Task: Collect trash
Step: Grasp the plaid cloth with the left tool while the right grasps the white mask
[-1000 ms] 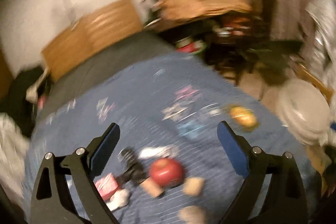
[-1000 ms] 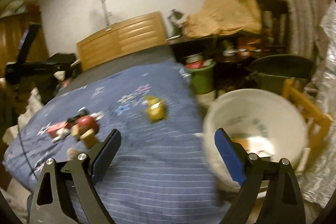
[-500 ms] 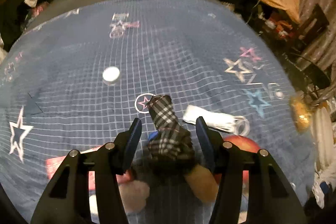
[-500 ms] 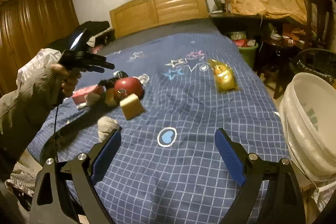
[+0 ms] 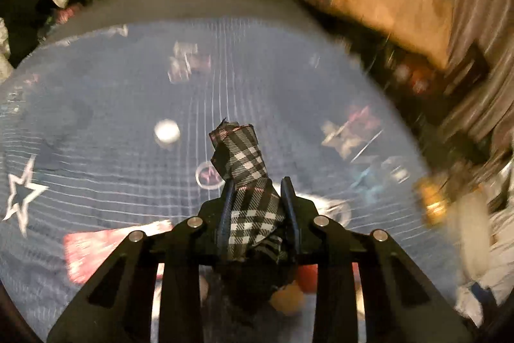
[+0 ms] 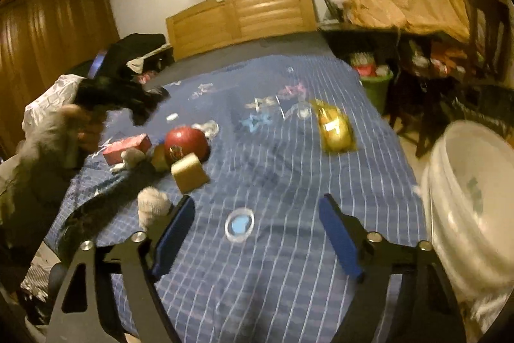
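My left gripper [image 5: 257, 192] is shut on a black-and-white plaid wrapper [image 5: 249, 182] and holds it above the blue bedspread [image 5: 96, 118]. My right gripper [image 6: 257, 214] is open and empty over the bed's near end. In the right wrist view, a red ball [image 6: 185, 143], a tan block [image 6: 189, 175], a pink box [image 6: 127, 147], a grey wad [image 6: 152, 204] and a yellow crinkled wrapper [image 6: 335, 130] lie on the bed. A white bucket [image 6: 472, 198] stands at the right of the bed.
A small white cap [image 5: 166, 130] lies on the bedspread. A wooden headboard [image 6: 241, 15] stands at the far end. A cluttered desk [image 6: 401, 31] and a green bin [image 6: 374, 82] are to the right. The person's hand and left gripper [image 6: 119, 98] are at the left.
My left gripper has closed on the plaid wrapper and lifted it off the bed. My right gripper has stayed open and shifted slightly.
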Action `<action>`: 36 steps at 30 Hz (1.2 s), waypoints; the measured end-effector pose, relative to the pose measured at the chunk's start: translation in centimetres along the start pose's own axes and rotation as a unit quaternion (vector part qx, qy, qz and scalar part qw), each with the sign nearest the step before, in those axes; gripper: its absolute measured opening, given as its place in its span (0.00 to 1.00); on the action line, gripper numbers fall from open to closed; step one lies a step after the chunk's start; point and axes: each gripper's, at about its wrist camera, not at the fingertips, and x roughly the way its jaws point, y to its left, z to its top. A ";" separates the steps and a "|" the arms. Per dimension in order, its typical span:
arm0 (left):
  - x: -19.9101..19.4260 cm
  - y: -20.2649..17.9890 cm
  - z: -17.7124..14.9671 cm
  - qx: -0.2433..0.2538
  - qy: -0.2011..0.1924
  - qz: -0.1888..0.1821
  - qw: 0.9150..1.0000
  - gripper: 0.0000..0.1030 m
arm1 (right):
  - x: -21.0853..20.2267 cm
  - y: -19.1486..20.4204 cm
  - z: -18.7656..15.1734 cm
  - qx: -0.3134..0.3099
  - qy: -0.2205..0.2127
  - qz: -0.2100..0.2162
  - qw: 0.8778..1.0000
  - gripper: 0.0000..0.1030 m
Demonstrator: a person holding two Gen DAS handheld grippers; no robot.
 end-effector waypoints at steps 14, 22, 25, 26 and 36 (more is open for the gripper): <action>-8.1 5.3 -14.4 -0.030 0.091 0.042 0.995 0.27 | 13.7 6.0 12.3 -0.152 0.051 0.115 0.980 0.66; -4.9 9.2 -17.6 -0.072 0.117 0.066 0.988 0.50 | 29.5 11.5 16.9 -0.195 0.239 0.191 0.932 0.63; -5.3 9.7 -17.9 -0.081 0.099 0.070 0.989 0.60 | 33.7 12.0 17.3 -0.197 0.303 0.200 0.911 0.53; -5.3 9.9 -18.0 -0.088 0.098 0.068 0.989 0.60 | 34.7 12.3 17.3 -0.206 0.318 0.198 0.904 0.52; -4.6 10.2 -18.7 -0.104 0.084 0.077 0.988 0.60 | 37.6 14.4 15.7 -0.284 0.353 0.127 0.882 0.25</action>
